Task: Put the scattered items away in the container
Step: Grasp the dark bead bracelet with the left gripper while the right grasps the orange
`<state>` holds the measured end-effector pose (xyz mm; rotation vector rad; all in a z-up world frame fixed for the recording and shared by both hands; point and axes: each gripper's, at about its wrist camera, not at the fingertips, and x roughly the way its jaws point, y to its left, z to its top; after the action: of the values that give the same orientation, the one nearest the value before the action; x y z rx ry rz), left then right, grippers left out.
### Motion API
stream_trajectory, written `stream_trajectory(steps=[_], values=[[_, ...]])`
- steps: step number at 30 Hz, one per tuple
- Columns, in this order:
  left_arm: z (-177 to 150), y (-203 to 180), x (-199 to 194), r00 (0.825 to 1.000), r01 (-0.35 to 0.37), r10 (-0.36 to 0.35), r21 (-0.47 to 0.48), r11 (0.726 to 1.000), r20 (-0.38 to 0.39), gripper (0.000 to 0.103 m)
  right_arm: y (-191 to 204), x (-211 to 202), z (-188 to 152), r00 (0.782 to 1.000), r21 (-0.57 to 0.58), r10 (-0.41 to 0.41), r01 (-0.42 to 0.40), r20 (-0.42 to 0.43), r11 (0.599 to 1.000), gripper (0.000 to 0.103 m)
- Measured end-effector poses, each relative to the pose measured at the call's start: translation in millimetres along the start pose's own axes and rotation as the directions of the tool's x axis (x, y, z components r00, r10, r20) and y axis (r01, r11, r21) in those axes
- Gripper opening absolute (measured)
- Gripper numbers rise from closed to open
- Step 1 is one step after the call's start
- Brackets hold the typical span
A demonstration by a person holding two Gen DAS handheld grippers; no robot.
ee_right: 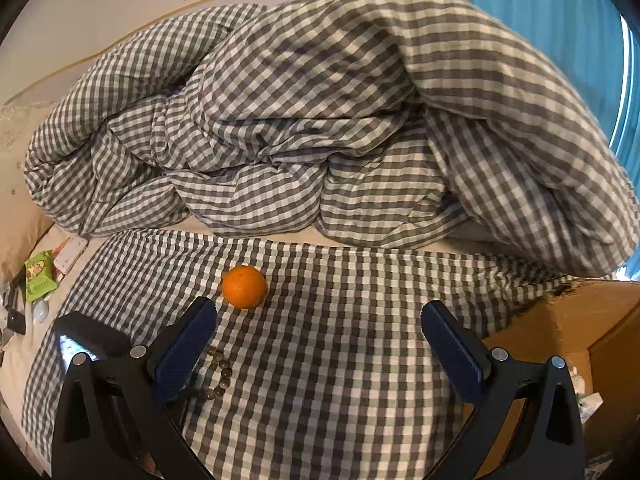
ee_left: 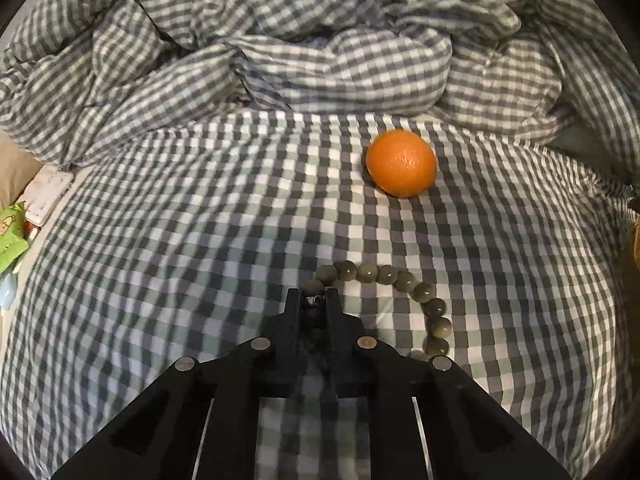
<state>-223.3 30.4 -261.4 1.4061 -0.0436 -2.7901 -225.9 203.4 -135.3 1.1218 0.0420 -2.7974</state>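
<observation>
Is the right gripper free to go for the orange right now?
Probably yes: the right gripper is open and empty, and only bare checked sheet lies between it and the orange.

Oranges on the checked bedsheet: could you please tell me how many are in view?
1. The orange lies on the checked sheet, beyond the bead bracelet; the heaped duvet could hide others.

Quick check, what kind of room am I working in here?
Most likely a bedroom: you're on a bed with a checked sheet, a bunched duvet behind, and a blue curtain at the side.
</observation>
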Motion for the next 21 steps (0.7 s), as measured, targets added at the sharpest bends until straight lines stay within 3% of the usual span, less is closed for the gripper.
stream_trajectory(steps=[12,21], values=[[12.9,62.6,-65.7,0.993,-0.03,0.04,-0.089,0.996,0.113,0.011,50.0,87.5,2.5,0.995,-0.108,-0.002,-0.009,-0.103,0.994,0.103],[10.2,100.8,-81.6,0.988,-0.061,0.08,-0.147,0.987,0.13,0.011,86.6,148.5,2.4,0.987,-0.182,0.0,-0.03,-0.159,0.983,0.102]])
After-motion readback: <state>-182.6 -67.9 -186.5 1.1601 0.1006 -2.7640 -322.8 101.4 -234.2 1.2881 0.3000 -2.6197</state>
